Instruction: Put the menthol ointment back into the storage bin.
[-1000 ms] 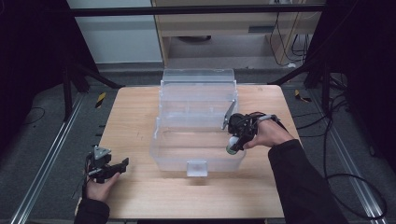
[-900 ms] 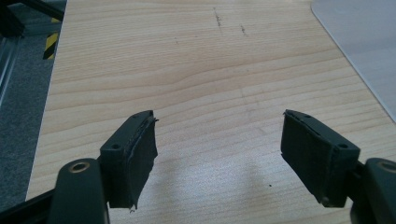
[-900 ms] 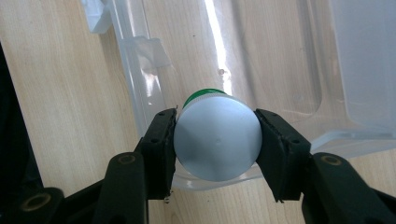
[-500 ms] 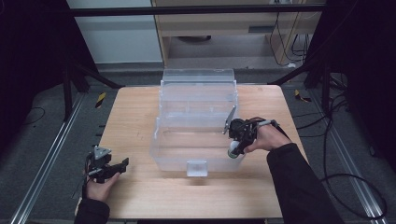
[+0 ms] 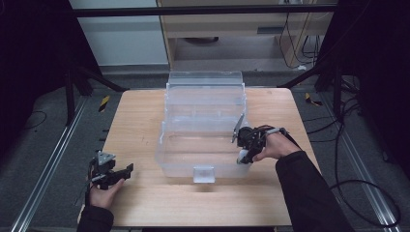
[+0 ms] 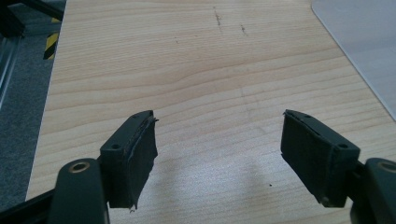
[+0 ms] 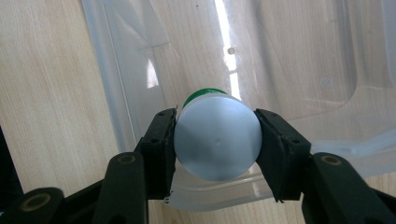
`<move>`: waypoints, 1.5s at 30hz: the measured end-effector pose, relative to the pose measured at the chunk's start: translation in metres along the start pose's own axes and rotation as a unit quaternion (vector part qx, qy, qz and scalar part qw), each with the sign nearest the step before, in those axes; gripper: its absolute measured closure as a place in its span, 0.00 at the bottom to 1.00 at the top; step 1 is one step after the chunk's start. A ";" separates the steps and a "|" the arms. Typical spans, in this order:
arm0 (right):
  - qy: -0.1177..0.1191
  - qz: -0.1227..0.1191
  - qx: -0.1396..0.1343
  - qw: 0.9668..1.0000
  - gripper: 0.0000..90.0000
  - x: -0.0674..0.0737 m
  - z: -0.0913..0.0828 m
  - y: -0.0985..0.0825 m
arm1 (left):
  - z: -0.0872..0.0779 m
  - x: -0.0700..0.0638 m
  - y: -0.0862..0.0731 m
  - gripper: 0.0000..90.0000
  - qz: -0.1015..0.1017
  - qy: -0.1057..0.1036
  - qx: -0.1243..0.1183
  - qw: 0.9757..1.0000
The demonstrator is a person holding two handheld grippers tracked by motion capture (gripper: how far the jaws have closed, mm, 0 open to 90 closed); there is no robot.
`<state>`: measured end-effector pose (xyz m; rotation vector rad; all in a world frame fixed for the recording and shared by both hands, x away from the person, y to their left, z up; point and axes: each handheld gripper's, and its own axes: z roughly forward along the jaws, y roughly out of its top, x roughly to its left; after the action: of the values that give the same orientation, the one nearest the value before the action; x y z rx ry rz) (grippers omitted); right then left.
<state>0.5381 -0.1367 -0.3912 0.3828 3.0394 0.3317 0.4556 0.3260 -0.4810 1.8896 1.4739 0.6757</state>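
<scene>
Right gripper (image 5: 243,155) is clamped on a round container (image 7: 217,141) — flat pale grey-white end facing the camera, smooth matte plastic, a green band showing behind it. Both black jaw pads press its sides in the right gripper view. The container hangs over the near right corner of the clear plastic bin (image 5: 180,159), just inside its rim (image 7: 112,93); the wood shows through the bin's see-through floor. Bin is glossy, thin-walled, with rounded corners and a hinged lid (image 5: 205,79) standing open at the back; a small clear latch tab (image 5: 203,173) sits on the front wall. No contents visible on the bin floor. Left gripper (image 5: 121,174) rests low at the table's (image 5: 135,121) near left corner — jaws spread wide, nothing between them, rubbery black pads (image 6: 140,154) over pale wood grain.
</scene>
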 end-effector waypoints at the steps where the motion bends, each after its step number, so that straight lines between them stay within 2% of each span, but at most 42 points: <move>1: 0.000 0.003 0.001 1.000 0.56 0.000 0.001 0.000 | 0.000 0.000 0.000 0.29 0.000 0.000 0.000 1.000; 14: 0.006 0.002 0.004 1.000 0.56 -0.001 0.011 -0.004 | 0.000 0.000 0.000 0.29 -0.001 0.001 0.001 1.000; 23: 0.009 0.010 0.003 1.000 0.55 -0.001 0.011 -0.004 | 0.000 0.000 0.000 0.29 -0.001 0.000 0.001 1.000; 29: 0.006 0.010 0.004 1.000 0.55 0.000 0.011 -0.004 | 0.000 -0.001 0.000 0.29 0.000 0.000 0.001 1.000; 34: -0.002 0.011 -0.006 1.000 0.53 0.001 0.008 -0.004 | 0.000 -0.001 0.000 0.29 0.000 0.000 0.001 1.000; 36: -0.012 0.020 -0.028 0.999 0.50 0.003 0.002 -0.006 | 0.000 -0.001 0.000 0.29 -0.001 -0.001 0.000 1.000; 37: -0.012 0.020 -0.028 0.999 0.50 0.003 0.002 -0.006 | 0.000 -0.001 0.000 0.29 -0.001 -0.001 0.000 1.000; 38: -0.016 0.035 -0.049 0.998 0.48 0.005 -0.004 -0.007 | 0.000 -0.001 0.000 0.29 -0.001 -0.001 0.001 1.000; 39: -0.016 0.035 -0.049 0.998 0.48 0.005 -0.004 -0.007 | 0.000 -0.001 0.000 0.29 -0.001 -0.001 0.001 1.000; 40: -0.028 0.047 -0.077 0.996 0.44 0.007 -0.010 -0.010 | 0.000 -0.001 0.000 0.29 -0.001 -0.002 0.000 1.000; 41: -0.028 0.047 -0.077 0.996 0.44 0.007 -0.010 -0.010 | -0.001 -0.001 0.000 0.29 -0.001 -0.002 0.000 1.000; 44: -0.044 0.066 -0.123 0.989 0.36 0.012 -0.020 -0.019 | -0.001 -0.001 0.000 0.29 -0.002 -0.004 -0.002 1.000; 45: -0.053 0.071 -0.139 0.986 0.36 0.014 -0.024 -0.022 | -0.001 -0.001 0.000 0.29 -0.002 -0.005 -0.001 1.000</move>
<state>0.5171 -0.1590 -0.3734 0.5769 2.8139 0.7092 0.4547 0.3247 -0.4803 1.8842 1.4702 0.6651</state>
